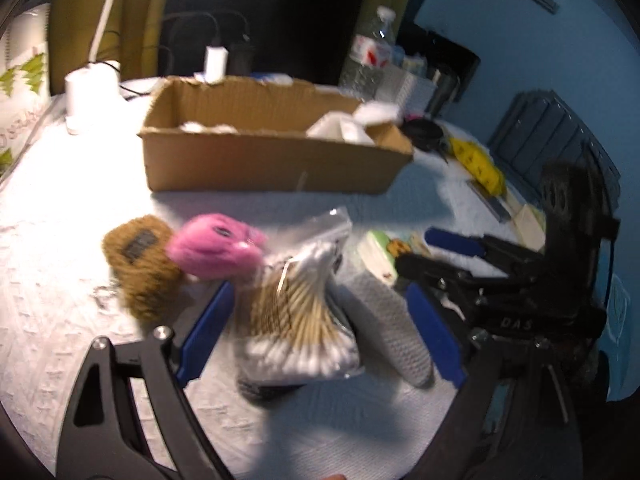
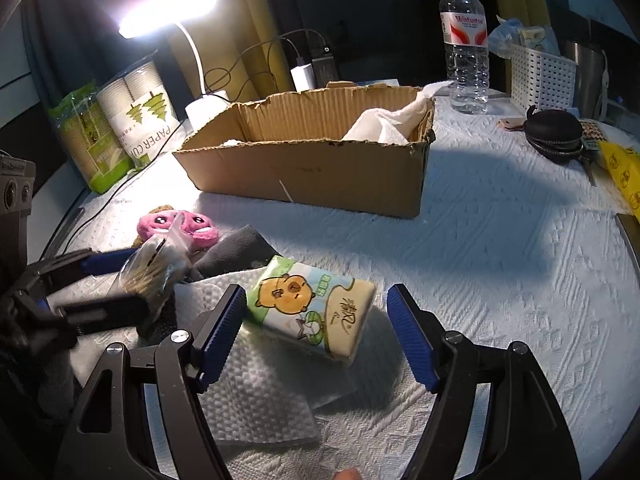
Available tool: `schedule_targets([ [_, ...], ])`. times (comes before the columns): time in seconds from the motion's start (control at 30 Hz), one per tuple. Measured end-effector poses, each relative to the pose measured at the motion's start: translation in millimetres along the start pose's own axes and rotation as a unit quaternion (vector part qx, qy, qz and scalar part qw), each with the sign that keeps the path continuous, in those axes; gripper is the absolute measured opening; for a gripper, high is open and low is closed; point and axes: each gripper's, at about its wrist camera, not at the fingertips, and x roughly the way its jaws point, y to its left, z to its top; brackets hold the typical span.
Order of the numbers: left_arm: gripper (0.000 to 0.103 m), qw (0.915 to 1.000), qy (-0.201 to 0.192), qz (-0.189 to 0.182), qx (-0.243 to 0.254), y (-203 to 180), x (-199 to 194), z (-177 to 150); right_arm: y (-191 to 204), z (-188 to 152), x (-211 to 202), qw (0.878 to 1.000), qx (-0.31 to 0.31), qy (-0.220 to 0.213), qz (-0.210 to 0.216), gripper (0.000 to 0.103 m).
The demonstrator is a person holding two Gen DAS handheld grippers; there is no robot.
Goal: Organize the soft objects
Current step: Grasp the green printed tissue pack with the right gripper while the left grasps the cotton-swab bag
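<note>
A clear bag of cotton swabs (image 1: pixel 300 320) stands between the blue fingers (image 1: pixel 206 330) of my left gripper (image 1: pixel 319 290), which is open with gaps on both sides. A grey sock (image 1: pixel 388 320) lies beside the bag, inside the jaws. Pink (image 1: pixel 216 252) and brown (image 1: pixel 140 264) plush toys lie just beyond. My right gripper (image 2: pixel 316 294) is open around a tissue pack (image 2: pixel 312 312) with a cartoon bear, lying on a paper towel (image 2: pixel 256 392); the pads do not press it. The cardboard box (image 2: pixel 304 160) behind holds white tissue (image 2: pixel 384 120).
A water bottle (image 2: pixel 464 48), white basket (image 2: pixel 540 76) and black zip pouch (image 2: pixel 554 132) stand at the back right, with a yellow packet (image 2: pixel 624 168) at the right edge. Paper cup sleeves (image 2: pixel 140 116), a lit lamp (image 2: pixel 172 8) and charger cables occupy the back left.
</note>
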Motion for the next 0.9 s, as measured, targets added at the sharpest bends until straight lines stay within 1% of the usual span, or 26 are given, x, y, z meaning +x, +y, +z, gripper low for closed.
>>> schedule_targets([
  [0.1, 0.090, 0.9998, -0.013, 0.010, -0.014, 10, -9, 3, 1, -1, -1, 1.000, -0.002, -0.001, 0.004, 0.078],
  [0.17, 0.090, 0.9995, -0.013, 0.016, -0.024, 17, -9, 4, 3, -2, 0, 1.000, -0.003, 0.001, 0.006, 0.083],
  [0.3, 0.090, 0.9983, 0.005, 0.024, -0.054, 31, 3, 1, 5, -2, 2, 1.000, -0.009, 0.004, 0.005, 0.083],
  [0.37, 0.090, 0.9983, 0.019, 0.040, -0.037, 25, 13, -2, 5, -2, 4, 1.000, -0.008, 0.006, 0.004, 0.083],
  [0.43, 0.090, 0.9983, 0.033, 0.041, -0.025, 19, 25, -6, 5, -2, 6, 1.000, -0.005, 0.009, 0.002, 0.083],
  [0.5, 0.089, 0.9977, 0.047, 0.038, -0.030, 19, 35, -9, 4, -2, 7, 1.000, -0.003, 0.012, 0.000, 0.083],
  [0.53, 0.090, 0.9979, 0.041, 0.041, -0.027, 17, 35, -9, 4, -2, 8, 1.000, -0.004, 0.013, 0.000, 0.083],
  [0.57, 0.090, 0.9981, 0.040, 0.038, -0.026, 16, 35, -10, 5, -2, 10, 1.000, -0.006, 0.016, -0.004, 0.083],
  [0.67, 0.089, 0.9988, 0.034, 0.009, -0.034, 16, 30, -8, 7, -3, 13, 1.000, -0.009, 0.019, -0.015, 0.083],
  [0.77, 0.090, 0.9988, 0.011, -0.022, -0.042, 15, 16, -6, 6, -2, 14, 1.000, -0.006, 0.018, -0.013, 0.083],
  [0.83, 0.090, 0.9978, -0.008, -0.038, -0.055, 19, 5, -5, 3, -3, 13, 1.000, 0.000, 0.018, -0.011, 0.080],
  [0.87, 0.090, 0.9972, -0.014, -0.040, -0.062, 21, 3, -4, 2, -3, 13, 1.000, 0.003, 0.018, -0.011, 0.076],
  [0.9, 0.090, 0.9967, -0.015, -0.041, -0.069, 24, 2, -4, 2, -3, 13, 1.000, 0.003, 0.018, -0.012, 0.076],
])
